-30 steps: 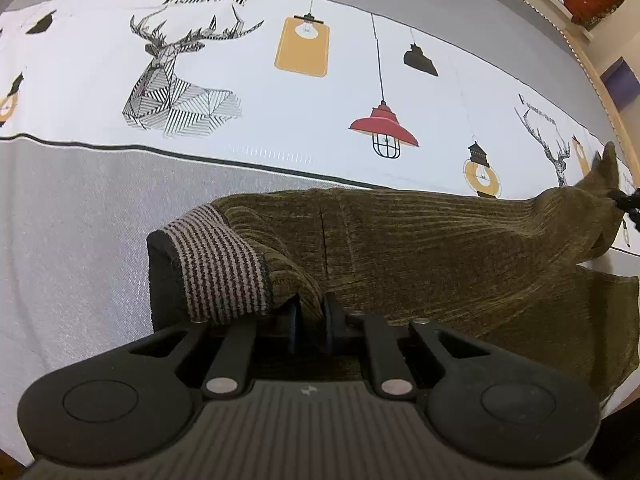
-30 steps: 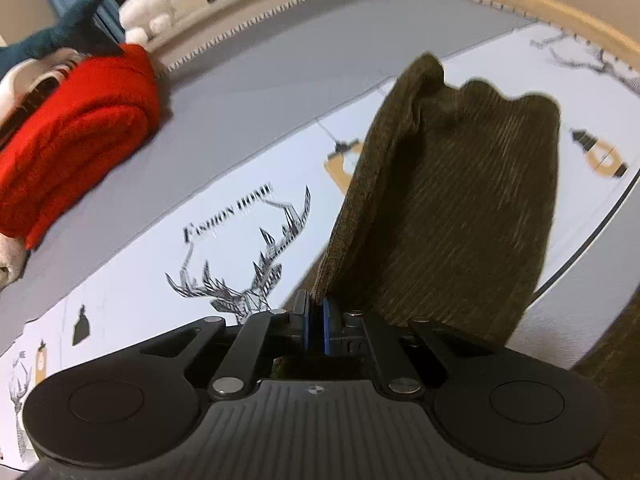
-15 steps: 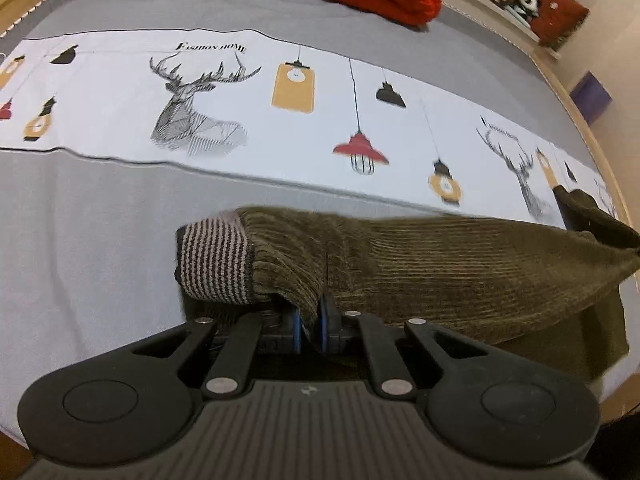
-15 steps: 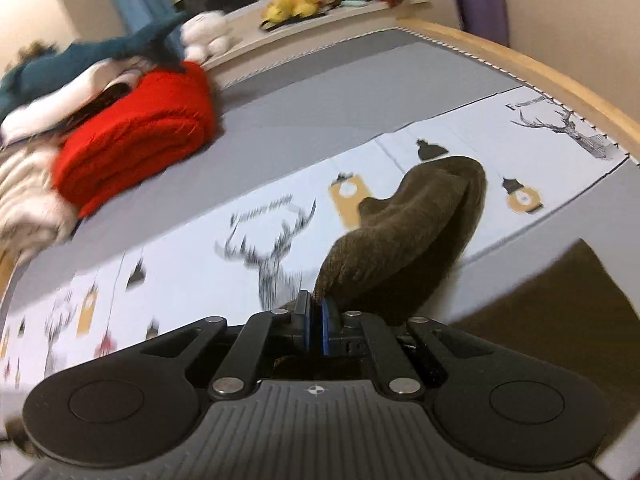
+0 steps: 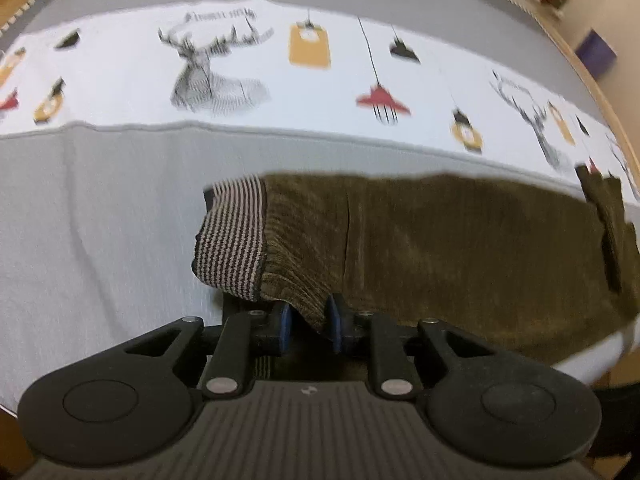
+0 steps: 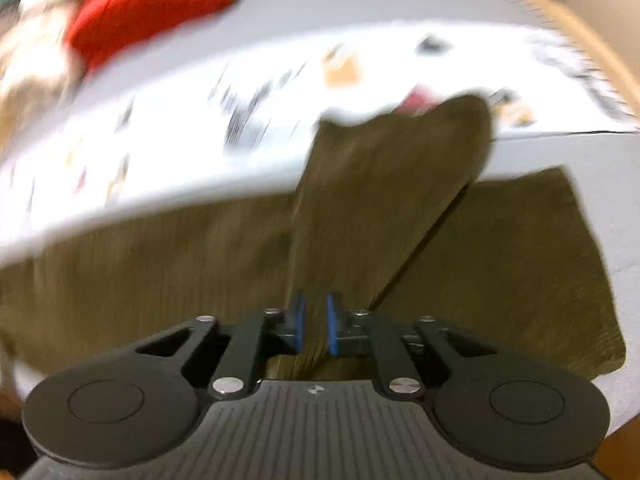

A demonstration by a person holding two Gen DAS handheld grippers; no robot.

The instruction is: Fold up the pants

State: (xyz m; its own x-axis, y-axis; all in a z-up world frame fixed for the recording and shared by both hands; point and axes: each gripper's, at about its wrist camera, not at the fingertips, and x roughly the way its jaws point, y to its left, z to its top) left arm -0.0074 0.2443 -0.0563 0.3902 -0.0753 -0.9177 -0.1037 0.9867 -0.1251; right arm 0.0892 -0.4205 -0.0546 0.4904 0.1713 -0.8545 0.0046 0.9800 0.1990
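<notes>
Olive-brown corduroy pants [image 5: 460, 240] lie on the bed, with a striped waistband [image 5: 232, 236] at their left end. My left gripper [image 5: 308, 316] has its jaws a little apart with a fold of the pants fabric near the waistband between the blue pads. In the blurred right wrist view, my right gripper [image 6: 316, 322] has its pads a little apart around a lifted pant leg [image 6: 384, 200], which stands over the rest of the pants [image 6: 512, 260] spread below.
The bed has a grey cover [image 5: 100, 220] with a white printed band [image 5: 280, 80] of deer and lamps. Red folded clothing [image 6: 152, 4] lies at the far side. The wooden bed edge [image 6: 580, 28] curves at the right.
Both grippers' jaws have parted slightly around the fabric. The right gripper has swung down over the spread pants with the lifted leg. The left view has moved closer to the bed.
</notes>
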